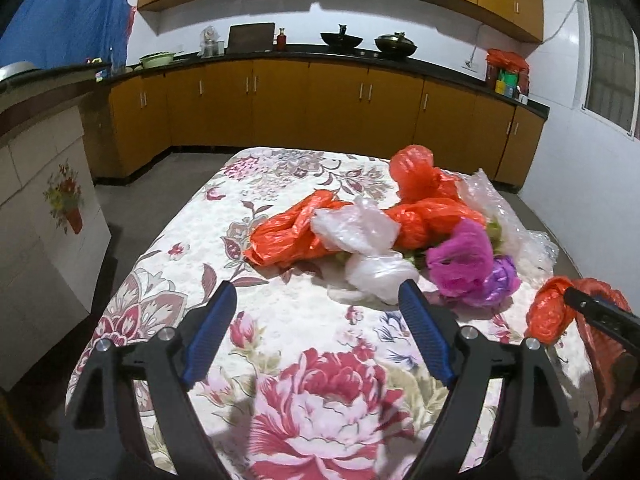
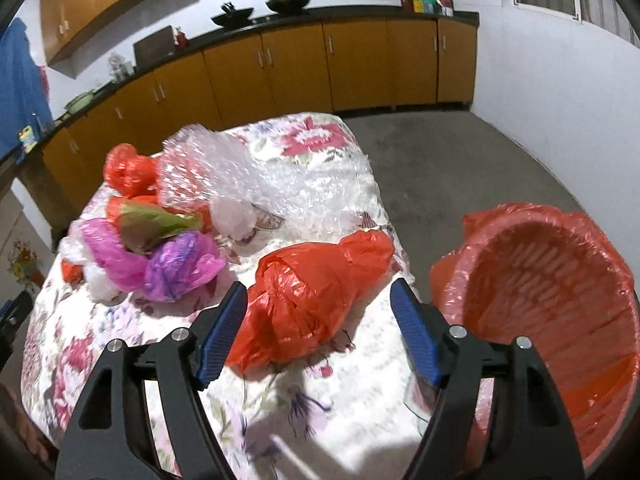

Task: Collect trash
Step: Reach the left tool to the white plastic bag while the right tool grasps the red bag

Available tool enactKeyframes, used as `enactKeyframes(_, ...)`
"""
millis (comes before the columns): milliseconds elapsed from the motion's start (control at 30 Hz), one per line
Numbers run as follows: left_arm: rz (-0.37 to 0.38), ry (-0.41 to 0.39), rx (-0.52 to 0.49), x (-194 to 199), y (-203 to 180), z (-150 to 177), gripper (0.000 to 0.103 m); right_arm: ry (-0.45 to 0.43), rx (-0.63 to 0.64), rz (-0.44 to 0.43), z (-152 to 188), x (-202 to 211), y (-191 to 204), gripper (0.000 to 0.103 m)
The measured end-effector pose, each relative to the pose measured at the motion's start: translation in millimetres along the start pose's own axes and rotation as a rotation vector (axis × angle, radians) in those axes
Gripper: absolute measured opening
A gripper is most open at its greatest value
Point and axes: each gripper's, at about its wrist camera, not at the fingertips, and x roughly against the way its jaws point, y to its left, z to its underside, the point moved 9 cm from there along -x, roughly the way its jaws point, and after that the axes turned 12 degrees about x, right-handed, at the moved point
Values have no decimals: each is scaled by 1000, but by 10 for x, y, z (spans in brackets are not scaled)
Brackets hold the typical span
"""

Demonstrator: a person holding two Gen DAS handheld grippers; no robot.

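Crinkled orange bag (image 2: pixel 308 300) (knotted, glossy plastic) beside ribbed, lined basket (image 2: pixel 560 304).

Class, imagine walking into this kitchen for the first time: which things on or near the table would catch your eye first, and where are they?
A heap of crumpled bags, orange, pink and white, lies on the far right of the floral tablecloth. One orange bundle sits alone between the open right gripper's fingers. Beside the table stands a basket lined with an orange bag.

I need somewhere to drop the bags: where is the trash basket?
In the right wrist view, the red-lined basket sits at the lower right, beside the table's edge, right of the crumpled red bag.
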Motion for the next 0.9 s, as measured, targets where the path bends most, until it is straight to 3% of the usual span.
enactKeyframes(400, 24, 56, 23, -247, -31, 58, 82, 59, 25, -27, 55, -269, 164, 77)
enactKeyframes(567, 38, 75, 27, -362, -129, 64, 82, 56, 65, -55, 67, -289, 259, 60)
enactKeyframes(900, 32, 157, 63, -811, -385, 48, 81, 46, 73, -85, 166, -61, 208, 55)
